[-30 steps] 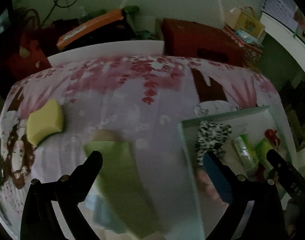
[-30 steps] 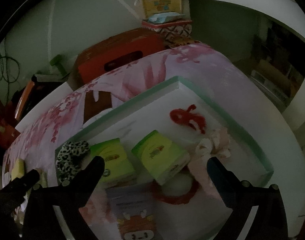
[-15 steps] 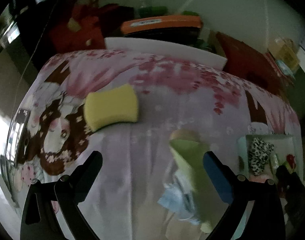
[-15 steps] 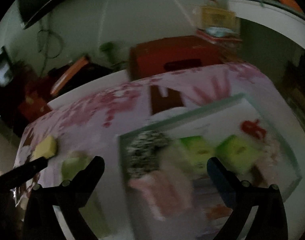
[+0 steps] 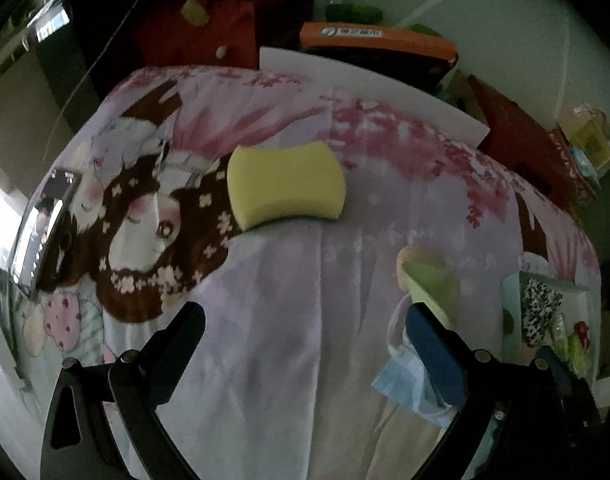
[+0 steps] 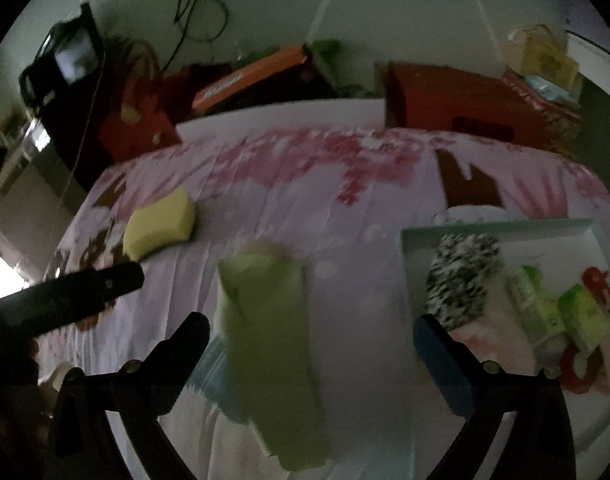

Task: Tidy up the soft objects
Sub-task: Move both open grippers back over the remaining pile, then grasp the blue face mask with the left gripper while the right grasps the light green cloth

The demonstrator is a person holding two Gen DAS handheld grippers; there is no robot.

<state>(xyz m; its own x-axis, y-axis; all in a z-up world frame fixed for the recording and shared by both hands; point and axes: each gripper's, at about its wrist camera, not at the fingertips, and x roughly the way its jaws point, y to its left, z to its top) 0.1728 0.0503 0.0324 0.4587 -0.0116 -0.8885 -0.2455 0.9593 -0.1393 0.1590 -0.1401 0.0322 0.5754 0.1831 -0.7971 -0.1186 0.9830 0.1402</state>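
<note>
A big cloth (image 5: 305,320) with pink flowers and a cartoon girl covers the table. A white tray (image 6: 501,226) sits on it at the right side. Inside the tray lie a spotted black-and-white thing (image 6: 461,280), two green packs (image 6: 577,316) and something red (image 6: 597,280).

A long green cloth (image 6: 273,344) lies on the table just left of the tray, on top of a light blue mask (image 5: 409,384). A yellow sponge (image 5: 285,184) lies farther off to the left, well apart from the tray.

The left gripper (image 5: 305,332) hangs over the bare cloth near the sponge. Its jaws are wide apart and hold nothing. The right gripper (image 6: 309,344) hangs over the green cloth. Its jaws are wide apart too, one on each side of the green cloth, and the blurry picture does not show them touching it.
</note>
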